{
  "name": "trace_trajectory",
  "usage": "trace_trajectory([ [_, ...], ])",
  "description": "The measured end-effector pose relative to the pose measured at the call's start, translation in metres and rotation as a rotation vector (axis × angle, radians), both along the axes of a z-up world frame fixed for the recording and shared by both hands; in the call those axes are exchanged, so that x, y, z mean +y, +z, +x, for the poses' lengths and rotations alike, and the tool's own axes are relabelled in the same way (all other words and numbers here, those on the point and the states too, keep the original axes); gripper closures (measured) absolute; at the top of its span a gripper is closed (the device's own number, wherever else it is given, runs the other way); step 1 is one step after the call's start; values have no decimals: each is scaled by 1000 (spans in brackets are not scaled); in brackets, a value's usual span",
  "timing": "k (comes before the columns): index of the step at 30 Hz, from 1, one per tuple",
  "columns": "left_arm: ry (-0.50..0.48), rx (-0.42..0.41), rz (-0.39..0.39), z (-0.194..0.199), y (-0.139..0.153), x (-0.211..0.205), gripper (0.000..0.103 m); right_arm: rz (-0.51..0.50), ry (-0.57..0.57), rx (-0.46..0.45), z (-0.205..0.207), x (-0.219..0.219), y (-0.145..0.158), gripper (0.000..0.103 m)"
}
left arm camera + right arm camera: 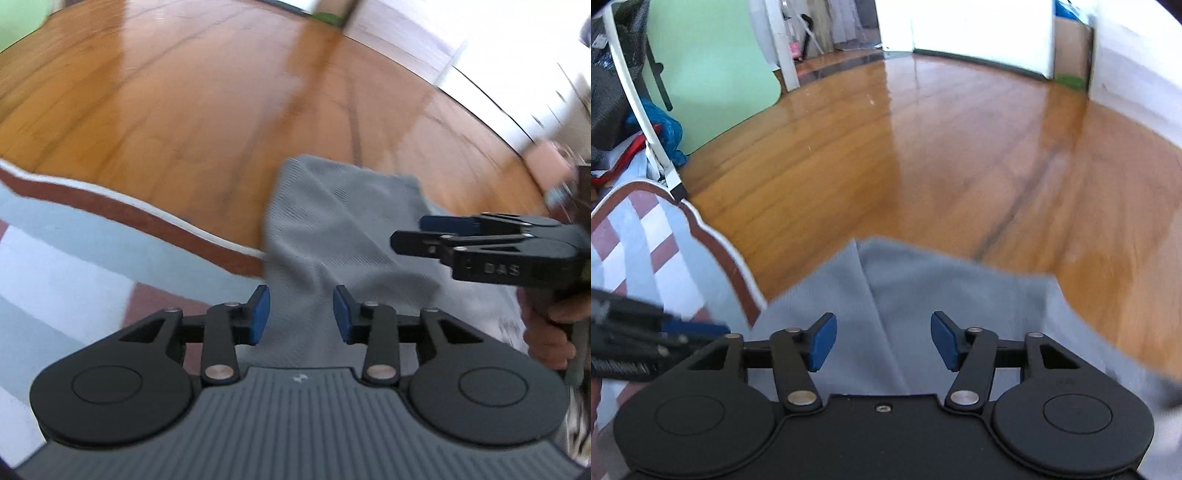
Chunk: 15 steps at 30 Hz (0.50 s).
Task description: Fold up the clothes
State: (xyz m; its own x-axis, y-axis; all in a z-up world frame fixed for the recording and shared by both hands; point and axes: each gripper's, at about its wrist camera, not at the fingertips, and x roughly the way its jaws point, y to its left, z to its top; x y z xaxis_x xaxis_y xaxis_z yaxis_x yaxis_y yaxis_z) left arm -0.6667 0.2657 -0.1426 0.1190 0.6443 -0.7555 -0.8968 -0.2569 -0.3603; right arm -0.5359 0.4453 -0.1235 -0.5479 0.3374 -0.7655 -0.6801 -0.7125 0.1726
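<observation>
Open right hand-held gripper (883, 341) above grey garment (960, 295), wooden floor (923, 147) beyond.

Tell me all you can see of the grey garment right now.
The grey garment is a soft knit with a fine ribbed texture, lying rumpled, with a long fold or seam down it. Its far end lies over the wooden floor; its near part lies by the checked mat. Both the left gripper and right gripper hang open above it, neither pinching it.
</observation>
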Motion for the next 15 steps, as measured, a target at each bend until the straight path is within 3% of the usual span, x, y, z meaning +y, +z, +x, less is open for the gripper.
trace_trajectory([
  [2, -67, 50, -25, 15, 3, -7, 55, -49, -36, 6, 19, -5, -5, 41],
  [4, -93, 131, -73, 28, 3, -8, 53, -116, -78, 29, 36, -8, -13, 41],
  [6, -103, 160, -61, 36, 7, -13, 53, -138, -97, 48, 48, -12, -19, 41],
  [8, -110, 112, 11, 32, 16, -18, 56, -135, -109, 78, 55, -16, -22, 41],
  [10, -103, 110, 87, 32, 21, -13, 64, -145, -102, 109, 58, -18, -26, 56],
  [12, -125, 94, 120, 36, 22, -8, 67, -114, -74, 106, 53, -20, -29, 96],
  [14, -160, 45, 125, 40, 19, -3, 67, -12, -53, 54, 47, -26, -28, 99],
  [15, -167, 20, 68, 42, 8, 4, 67, 18, -62, 58, 49, -27, -25, 99],
])
